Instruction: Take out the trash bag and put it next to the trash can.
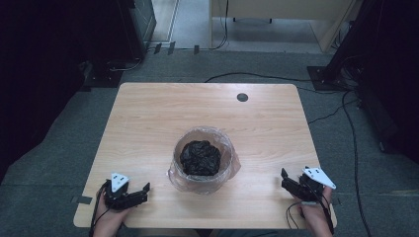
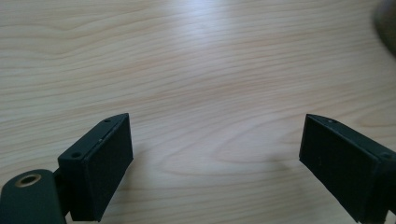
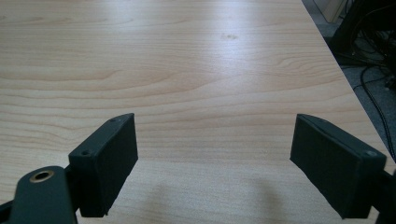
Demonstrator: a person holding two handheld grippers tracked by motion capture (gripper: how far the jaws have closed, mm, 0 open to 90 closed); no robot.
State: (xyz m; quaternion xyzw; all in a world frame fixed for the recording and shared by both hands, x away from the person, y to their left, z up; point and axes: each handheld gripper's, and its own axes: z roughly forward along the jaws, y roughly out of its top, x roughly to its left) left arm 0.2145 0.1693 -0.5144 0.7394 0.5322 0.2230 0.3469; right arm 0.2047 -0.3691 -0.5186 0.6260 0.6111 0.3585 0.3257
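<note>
Clear plastic container (image 1: 203, 157) holding crumpled black bag (image 1: 200, 158), table (image 1: 148, 113) centre | high view: left gripper (image 1: 139, 192) and right gripper (image 1: 286, 178) flank it at near edge, both apart from it, roughly equidistant | left gripper view: jaws spread, bare wood between | right gripper view: jaws spread, empty.

1. A table (image 1: 148, 113) stands on the floor (image 1: 44, 163), with the person at its near edge.
2. A tub (image 1: 225, 148) sits on the table near the middle, toward the near edge.
3. A crumpled bag (image 1: 200, 158) lies in the tub.
4. The left gripper (image 1: 141, 193) rests at the near left corner, left of the tub and apart from it.
5. The right gripper (image 1: 288, 181) rests at the near right corner, right of the tub and apart from it.
6. A small hole (image 1: 242, 97) lies in the tabletop near the far edge, behind the tub.
</note>
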